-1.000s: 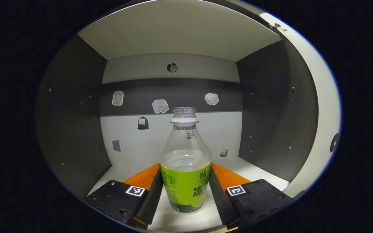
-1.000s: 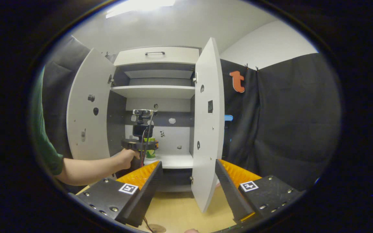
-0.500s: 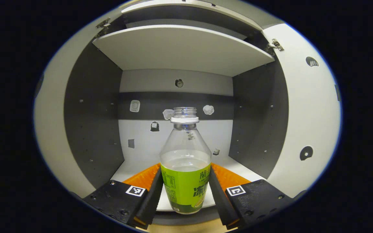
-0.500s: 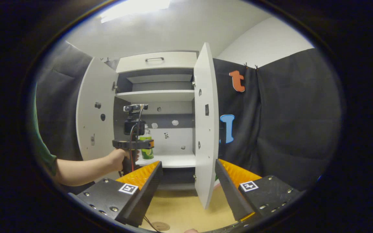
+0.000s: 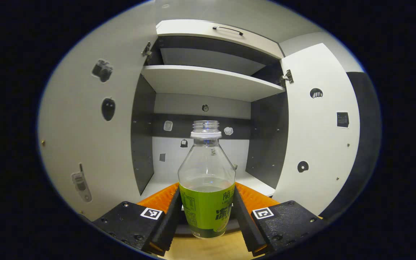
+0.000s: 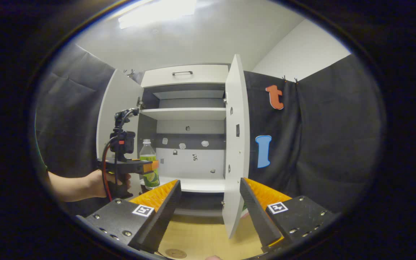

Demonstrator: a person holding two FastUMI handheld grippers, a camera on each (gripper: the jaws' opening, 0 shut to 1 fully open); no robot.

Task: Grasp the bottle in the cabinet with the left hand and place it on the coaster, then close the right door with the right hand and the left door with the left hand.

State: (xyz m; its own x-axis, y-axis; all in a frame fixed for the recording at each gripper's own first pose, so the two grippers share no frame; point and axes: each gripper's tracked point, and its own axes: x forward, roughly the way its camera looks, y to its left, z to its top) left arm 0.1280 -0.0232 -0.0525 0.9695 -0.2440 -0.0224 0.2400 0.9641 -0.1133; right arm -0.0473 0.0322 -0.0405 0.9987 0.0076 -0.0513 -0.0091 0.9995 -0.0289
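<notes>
The bottle (image 5: 207, 180) is out of the cabinet (image 5: 208, 79) and in the air, pinched at its green label between the two fingers of the left claw (image 5: 207, 213), which presses on it from both sides. It stands upright in that grip, capless, with a little clear liquid sitting at the top edge of the label. In the right gripper view the same bottle (image 6: 149, 164) hangs just in front of the lower shelf's front edge, beside the open left door (image 6: 119, 119), with a hand (image 6: 101, 182) holding the left claw's handle.

So the grasp looks done and the carry is under way; what is left, by my reading, is setting the bottle on the coaster, then shutting both doors. A small round disc at the bottom edge of the right gripper view, on the wooden tabletop (image 6: 200, 240), may be the coaster (image 6: 175, 253), though it is too cut off to be sure.

The right door (image 6: 235, 144) stands wide open, edge-on in the right gripper view. The right claw (image 6: 209, 206) waits low over the tabletop with its fingers spread apart and nothing between them, and the door's lower edge lies just ahead of the gap.

Both doors are still open, so neither closing step has begun.
</notes>
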